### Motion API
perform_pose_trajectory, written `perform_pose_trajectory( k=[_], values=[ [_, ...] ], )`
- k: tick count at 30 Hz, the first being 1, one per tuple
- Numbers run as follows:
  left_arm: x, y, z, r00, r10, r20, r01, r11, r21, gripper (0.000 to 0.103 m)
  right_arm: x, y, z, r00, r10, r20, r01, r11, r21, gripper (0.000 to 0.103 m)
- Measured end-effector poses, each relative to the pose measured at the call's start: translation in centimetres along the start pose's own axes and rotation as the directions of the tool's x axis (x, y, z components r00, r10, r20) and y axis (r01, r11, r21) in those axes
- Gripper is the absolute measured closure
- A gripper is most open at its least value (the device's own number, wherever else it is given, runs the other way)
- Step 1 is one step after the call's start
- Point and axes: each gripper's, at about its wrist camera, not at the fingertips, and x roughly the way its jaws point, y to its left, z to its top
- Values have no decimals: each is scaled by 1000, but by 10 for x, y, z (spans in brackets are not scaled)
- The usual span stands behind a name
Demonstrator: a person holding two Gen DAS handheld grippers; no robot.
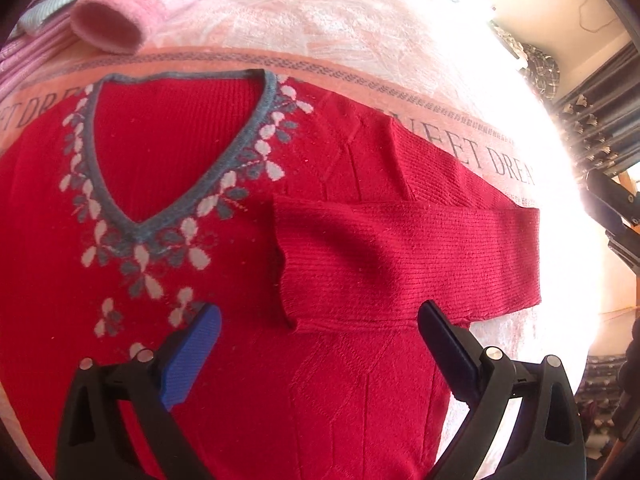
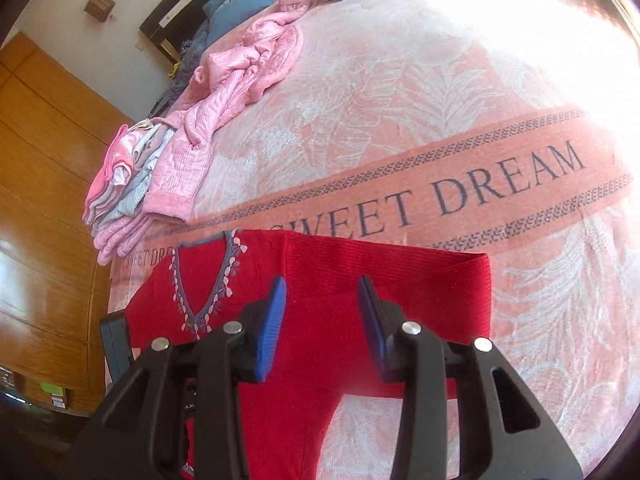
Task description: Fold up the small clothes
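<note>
Your red sweater (image 1: pixel 248 360) lies flat, front up, on the pink blanket (image 1: pixel 320 28) covering the bed. It's a fine ribbed knit with raised diamond lines down the body. The V-neck (image 1: pixel 200 184) has a grey-blue ribbed band, edged with a white and grey petal pattern. One sleeve (image 1: pixel 400 256) is folded back across the chest, and its ribbed cuff ends near the V's point.

Your left gripper (image 1: pixel 320 340) hovers over the sweater body just below that cuff, jaws wide apart, nothing between them. The fingers are black plastic with blue ridged pads (image 1: pixel 192 360).

Your right gripper (image 2: pixel 322 320) sits above the folded sleeve, jaws apart too, not clamped on anything.

The blanket is plush, with a pale leaf pattern and a smooth band (image 2: pixel 460 192) printed "SWEET DREAM" that runs just past the sweater's shoulders. Beyond it, there's a crumpled pink quilted garment (image 2: pixel 240 80) with a fuzzy cuff, resting beside a stack of folded clothes (image 2: pixel 120 188) at the bed's edge. A wooden wardrobe (image 2: pixel 48 200) stands alongside.
</note>
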Motion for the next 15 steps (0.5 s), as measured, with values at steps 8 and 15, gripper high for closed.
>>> perform_pose_trajectory(
  k=[8, 15],
  values=[
    [17, -8, 5, 999, 2, -33, -3, 1000, -25, 5, -24, -21, 9, 998, 21, 61, -25, 998, 57, 65],
    [16, -8, 10, 994, -99, -48, 98, 995, -21, 47, -20, -28, 8, 999, 9, 53, -13, 997, 70, 65]
  ],
)
